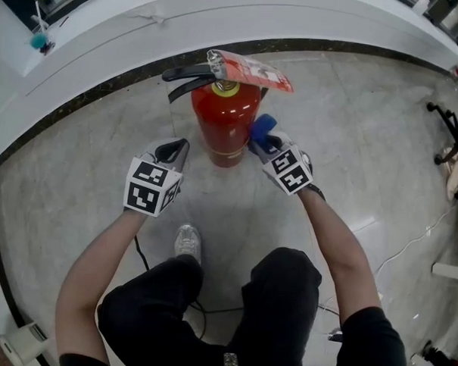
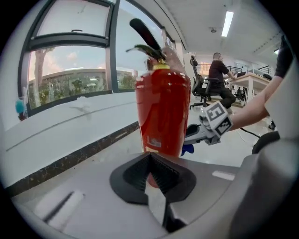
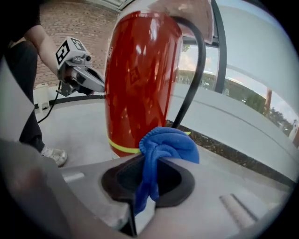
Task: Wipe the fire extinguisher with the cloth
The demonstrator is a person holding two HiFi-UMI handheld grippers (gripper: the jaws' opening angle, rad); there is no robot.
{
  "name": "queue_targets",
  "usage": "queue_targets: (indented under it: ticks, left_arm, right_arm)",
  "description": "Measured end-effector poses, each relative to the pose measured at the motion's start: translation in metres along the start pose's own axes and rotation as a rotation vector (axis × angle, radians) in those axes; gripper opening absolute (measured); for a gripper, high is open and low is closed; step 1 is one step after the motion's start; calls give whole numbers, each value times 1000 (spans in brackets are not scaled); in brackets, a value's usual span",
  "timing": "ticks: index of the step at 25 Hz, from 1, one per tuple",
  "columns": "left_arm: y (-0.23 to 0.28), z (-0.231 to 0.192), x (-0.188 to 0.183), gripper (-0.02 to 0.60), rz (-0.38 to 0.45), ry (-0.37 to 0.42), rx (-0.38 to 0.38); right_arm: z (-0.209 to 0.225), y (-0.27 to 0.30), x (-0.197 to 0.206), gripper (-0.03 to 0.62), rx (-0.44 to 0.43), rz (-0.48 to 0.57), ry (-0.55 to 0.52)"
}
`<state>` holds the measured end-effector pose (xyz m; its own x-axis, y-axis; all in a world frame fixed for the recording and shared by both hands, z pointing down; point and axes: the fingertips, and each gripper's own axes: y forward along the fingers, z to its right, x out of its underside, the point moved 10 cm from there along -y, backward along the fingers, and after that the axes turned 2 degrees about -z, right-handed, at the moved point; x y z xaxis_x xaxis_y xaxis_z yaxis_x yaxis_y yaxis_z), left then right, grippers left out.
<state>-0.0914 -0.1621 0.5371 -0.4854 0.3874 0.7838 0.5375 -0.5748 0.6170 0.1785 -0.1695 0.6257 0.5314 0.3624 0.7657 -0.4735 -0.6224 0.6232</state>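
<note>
Floor (image 1: 352,131): pale grey polished stone, edged at its far side by a dark speckled border strip (image 1: 89,96) under a curved white ledge (image 1: 221,19).
Fire extinguisher (image 1: 225,121): red, upright on the floor near its far edge, just short of the border strip. It has a yellow band low on the body, a black handle (image 1: 190,73) pointing left and a red tag (image 1: 253,69) lying across the top. A black hose (image 3: 194,70) runs down its side.
Left gripper (image 1: 176,149): jaws together with nothing between them. It is held to the left of the extinguisher's lower body, near it but apart.
Right gripper (image 1: 257,145): jaws clamped on the cloth, at the right flank of the extinguisher.
Cloth (image 3: 168,144): blue, bunched, bulging out above the jaws, just beside the lower red body. Whether it touches cannot be told.
Person: kneeling behind both grippers in dark trousers, one light shoe (image 1: 187,241) on the floor.
</note>
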Motion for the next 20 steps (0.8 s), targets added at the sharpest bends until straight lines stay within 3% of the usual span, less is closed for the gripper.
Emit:
queue_targets:
  ticks: [5, 9, 13, 20]
  left_arm:
    - [-23, -12, -32, 8, 80, -22, -13]
    - [-39, -12, -55, 138, 123, 1, 27]
    - [-49, -13, -85, 220, 152, 36, 43]
    - [-47, -10, -115, 255, 121, 36, 54]
  right_arm:
    - [-8, -53, -30, 54, -11, 48, 9]
    - [-22, -88, -41, 54, 3, 70, 33]
    - [-39, -115, -48, 54, 6, 83, 40]
    - [-48, -156, -58, 54, 32, 99, 79]
